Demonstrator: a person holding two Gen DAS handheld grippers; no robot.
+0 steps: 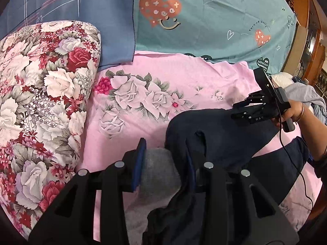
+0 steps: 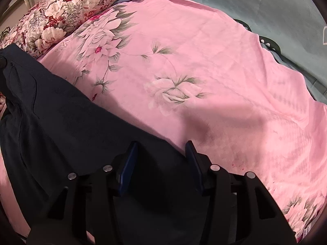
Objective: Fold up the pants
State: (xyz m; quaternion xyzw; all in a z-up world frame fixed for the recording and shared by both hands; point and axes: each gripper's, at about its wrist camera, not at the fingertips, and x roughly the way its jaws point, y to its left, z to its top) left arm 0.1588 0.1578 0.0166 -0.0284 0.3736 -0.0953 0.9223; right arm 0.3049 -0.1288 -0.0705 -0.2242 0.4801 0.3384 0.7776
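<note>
The dark navy pants (image 1: 214,134) lie across a pink floral bedsheet (image 1: 173,71). My left gripper (image 1: 165,163) is shut on their end, lifted off the sheet. A grey inner lining (image 1: 161,173) and dark cloth are bunched between its blue pads. A hand holds my right gripper (image 1: 237,112) at the far edge of the same pants. In the right wrist view the right gripper (image 2: 162,163) points down on the pants (image 2: 71,122). Its blue pads stand apart with flat dark cloth between them, and the pants' edge runs past the right pad.
A rolled floral quilt (image 1: 40,102) lies along the left of the bed. A teal heart-print sheet (image 1: 214,20) and a blue-grey cloth (image 1: 92,10) cover the far side. A pile of clothes (image 1: 302,94) sits at the right, near wooden furniture (image 1: 302,20). A black cable (image 1: 294,159) hangs from the right gripper.
</note>
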